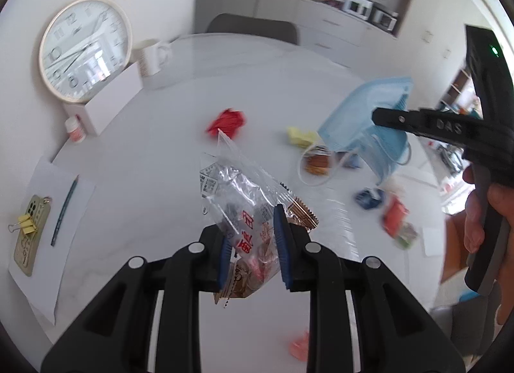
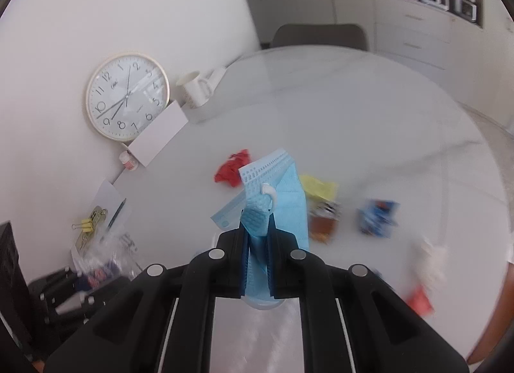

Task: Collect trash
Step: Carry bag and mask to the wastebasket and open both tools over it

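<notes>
My left gripper (image 1: 253,246) is shut on a bundle of clear and printed plastic wrappers (image 1: 239,202), held above the white table (image 1: 160,164). My right gripper (image 2: 257,238) is shut on a blue face mask (image 2: 276,199), also lifted off the table; in the left wrist view that mask (image 1: 363,115) hangs from the right gripper's black fingers (image 1: 398,120). Loose trash lies on the table: a red crumpled wrapper (image 1: 228,120), a yellow scrap (image 1: 300,136), a brown and orange packet (image 1: 316,162), a blue wrapper (image 1: 369,197) and an orange-green wrapper (image 1: 398,222).
A round wall clock (image 1: 85,48), a white mug (image 1: 152,56), a white box (image 1: 109,99) and a small bottle (image 1: 75,128) line the table's far left. A sheet of paper (image 1: 48,231) carries a phone (image 1: 30,234), a yellow binder clip and a pen (image 1: 64,212). A grey chair (image 1: 250,27) stands behind.
</notes>
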`<state>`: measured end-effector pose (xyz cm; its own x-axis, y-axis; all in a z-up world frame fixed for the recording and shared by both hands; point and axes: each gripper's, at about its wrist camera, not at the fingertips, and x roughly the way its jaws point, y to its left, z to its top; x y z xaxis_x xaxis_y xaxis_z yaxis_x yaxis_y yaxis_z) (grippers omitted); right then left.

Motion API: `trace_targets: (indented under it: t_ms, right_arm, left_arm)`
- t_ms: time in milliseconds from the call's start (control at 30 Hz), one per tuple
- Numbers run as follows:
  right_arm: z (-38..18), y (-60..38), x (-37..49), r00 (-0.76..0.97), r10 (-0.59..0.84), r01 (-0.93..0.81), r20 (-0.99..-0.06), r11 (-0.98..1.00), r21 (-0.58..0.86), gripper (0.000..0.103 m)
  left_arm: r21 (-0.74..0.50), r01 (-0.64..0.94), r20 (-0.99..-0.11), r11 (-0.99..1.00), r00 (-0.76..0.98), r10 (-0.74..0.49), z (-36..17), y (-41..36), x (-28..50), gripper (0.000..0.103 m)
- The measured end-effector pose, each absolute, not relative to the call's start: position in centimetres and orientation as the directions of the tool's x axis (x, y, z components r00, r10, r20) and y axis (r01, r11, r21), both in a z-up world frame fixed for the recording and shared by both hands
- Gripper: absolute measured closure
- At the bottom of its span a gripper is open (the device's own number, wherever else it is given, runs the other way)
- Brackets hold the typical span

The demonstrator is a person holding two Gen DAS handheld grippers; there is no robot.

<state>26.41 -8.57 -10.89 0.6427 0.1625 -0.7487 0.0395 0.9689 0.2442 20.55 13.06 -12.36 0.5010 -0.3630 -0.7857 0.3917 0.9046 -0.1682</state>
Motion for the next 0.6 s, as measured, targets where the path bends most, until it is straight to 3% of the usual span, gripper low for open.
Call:
trace_targets:
  t_ms: [267, 600]
  right_arm:
    - [-8.8, -16.4, 11.6, 0.678, 0.082, 0.137, -0.731, 0.962, 0.235, 0.093]
    - [-9.3, -25.1, -3.5, 0.675, 0.034, 0.218, -0.737, 0.945, 0.243, 0.093]
  left_arm:
    - [-0.151, 0.555, -0.736, 0.818, 0.489, -0.468, -8.0, 7.1, 11.9, 0.079]
    - [-0.258, 0.624, -0.729, 0.737, 0.375, -0.573, -7.5, -3.4, 0.7, 0.079]
